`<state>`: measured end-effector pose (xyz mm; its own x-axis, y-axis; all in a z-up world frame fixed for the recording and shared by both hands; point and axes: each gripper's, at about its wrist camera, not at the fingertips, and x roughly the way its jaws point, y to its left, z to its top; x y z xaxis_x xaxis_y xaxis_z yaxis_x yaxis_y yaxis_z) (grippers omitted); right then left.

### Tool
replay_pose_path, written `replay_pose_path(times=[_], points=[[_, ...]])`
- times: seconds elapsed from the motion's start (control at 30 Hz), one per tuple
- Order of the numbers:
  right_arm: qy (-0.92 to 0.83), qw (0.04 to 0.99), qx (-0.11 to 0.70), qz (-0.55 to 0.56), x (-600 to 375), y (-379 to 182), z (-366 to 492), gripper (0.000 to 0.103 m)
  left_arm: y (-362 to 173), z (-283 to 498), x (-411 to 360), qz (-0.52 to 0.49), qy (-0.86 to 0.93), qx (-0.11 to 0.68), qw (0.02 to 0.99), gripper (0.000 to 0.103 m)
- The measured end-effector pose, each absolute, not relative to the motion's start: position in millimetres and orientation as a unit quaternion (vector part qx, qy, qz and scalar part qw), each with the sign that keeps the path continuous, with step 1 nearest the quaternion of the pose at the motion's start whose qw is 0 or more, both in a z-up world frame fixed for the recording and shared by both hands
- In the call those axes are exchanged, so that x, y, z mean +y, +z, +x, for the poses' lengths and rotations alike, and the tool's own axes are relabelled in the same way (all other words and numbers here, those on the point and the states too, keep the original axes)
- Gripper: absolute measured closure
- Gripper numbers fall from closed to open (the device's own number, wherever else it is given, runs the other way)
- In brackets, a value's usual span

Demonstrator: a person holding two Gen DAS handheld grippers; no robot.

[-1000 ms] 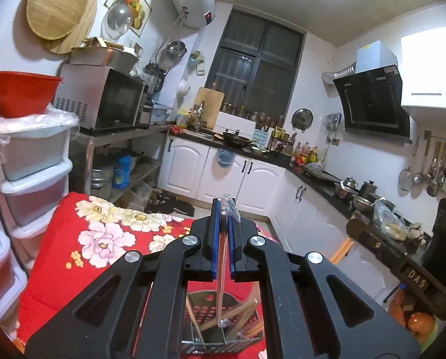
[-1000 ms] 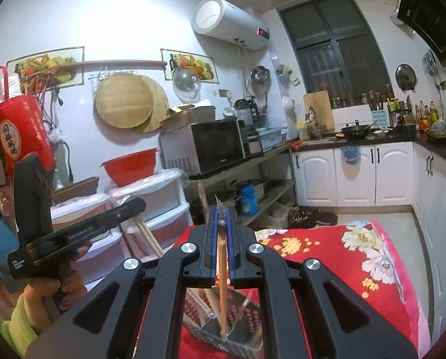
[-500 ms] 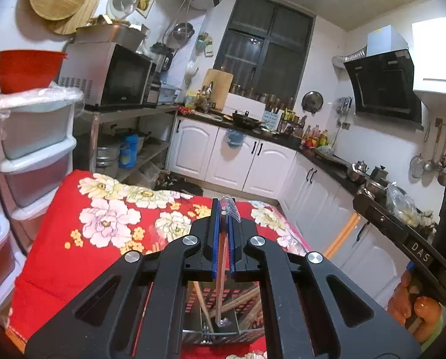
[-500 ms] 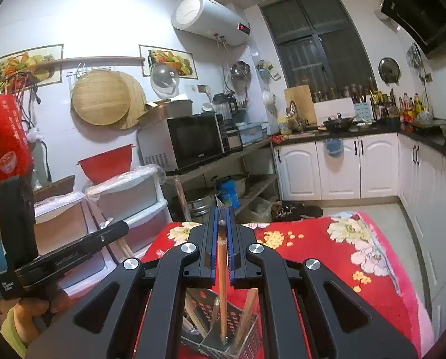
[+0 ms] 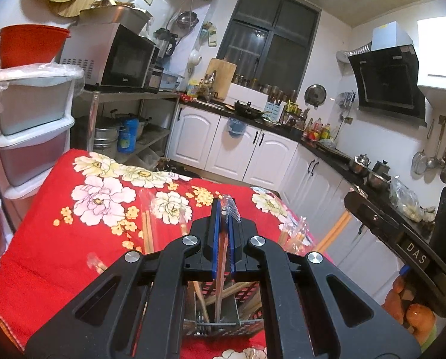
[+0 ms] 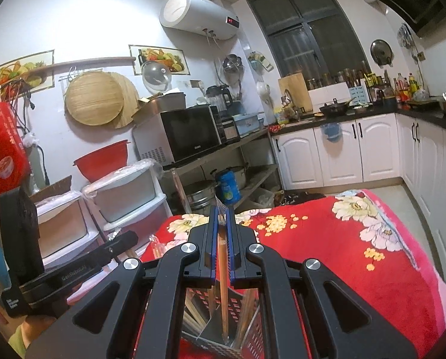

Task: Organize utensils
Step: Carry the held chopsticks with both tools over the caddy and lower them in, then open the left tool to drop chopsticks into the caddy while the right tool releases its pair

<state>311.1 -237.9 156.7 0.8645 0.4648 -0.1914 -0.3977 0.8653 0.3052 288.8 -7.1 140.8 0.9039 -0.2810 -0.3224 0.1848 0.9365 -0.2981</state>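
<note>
White kitchen cupboards point(image 5: 253, 152) were seen behind a table with a red flowered cloth point(image 5: 82, 224) in the left wrist view. On the cloth stood a metal utensil basket point(image 5: 223, 314) with wooden chopsticks point(image 5: 238, 288) leaning inside. One wrapped chopstick point(image 5: 221, 269) was pinched tight by the left gripper point(image 5: 222, 233), its tip down in the basket.

In the right wrist view, the same basket point(image 6: 247, 323) was seen with sticks inside. A wooden chopstick point(image 6: 223, 284) was pinched tight by the right gripper point(image 6: 222, 233), its tip low in the basket.
</note>
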Motion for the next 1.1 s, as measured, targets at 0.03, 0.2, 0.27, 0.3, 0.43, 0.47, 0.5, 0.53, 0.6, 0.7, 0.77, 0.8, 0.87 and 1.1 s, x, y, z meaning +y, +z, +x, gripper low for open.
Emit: replay_pose_path(times=[0.03,0.2,0.27,0.3,0.43,0.47,0.5,0.53,0.6,0.7,0.77,0.8,0.87,1.1], points=[[0.225,0.957,0.131,0.130,-238,155,311,0.097,138,289,-8,-0.132,-0.121,0.184,0.966,0.102],[0.224,0.955,0.139,0.134,-237,145,315,0.097,130,289,-12,-0.129,-0.119,0.186,0.967,0.102],[0.225,0.955,0.142,0.134,-236,141,315,0.097,128,289,-13,-0.126,-0.118,0.188,0.967,0.102],[0.225,0.954,0.145,0.134,-236,139,316,0.097,126,289,-13,-0.125,-0.118,0.190,0.967,0.102],[0.225,0.952,0.156,0.134,-236,131,318,0.097,120,290,-15,-0.123,-0.116,0.197,0.966,0.102],[0.225,0.952,0.159,0.134,-236,129,319,0.097,119,290,-16,-0.122,-0.116,0.198,0.966,0.102],[0.226,0.951,0.162,0.134,-235,128,319,0.097,118,290,-16,-0.121,-0.115,0.200,0.965,0.102],[0.225,0.951,0.166,0.134,-235,126,320,0.097,117,290,-17,-0.120,-0.115,0.202,0.965,0.102],[0.226,0.949,0.171,0.135,-235,123,320,0.097,115,291,-17,-0.120,-0.114,0.204,0.965,0.102],[0.225,0.948,0.178,0.134,-235,119,319,0.097,112,291,-17,-0.121,-0.114,0.208,0.964,0.102],[0.224,0.947,0.184,0.136,-236,117,319,0.097,111,290,-17,-0.123,-0.114,0.211,0.963,0.102],[0.223,0.947,0.186,0.137,-237,116,319,0.097,111,290,-17,-0.124,-0.113,0.211,0.963,0.102],[0.221,0.947,0.189,0.139,-239,115,319,0.097,110,290,-17,-0.123,-0.113,0.211,0.963,0.102],[0.211,0.945,0.202,0.147,-247,110,318,0.088,106,288,-12,-0.128,-0.108,0.216,0.962,0.102]])
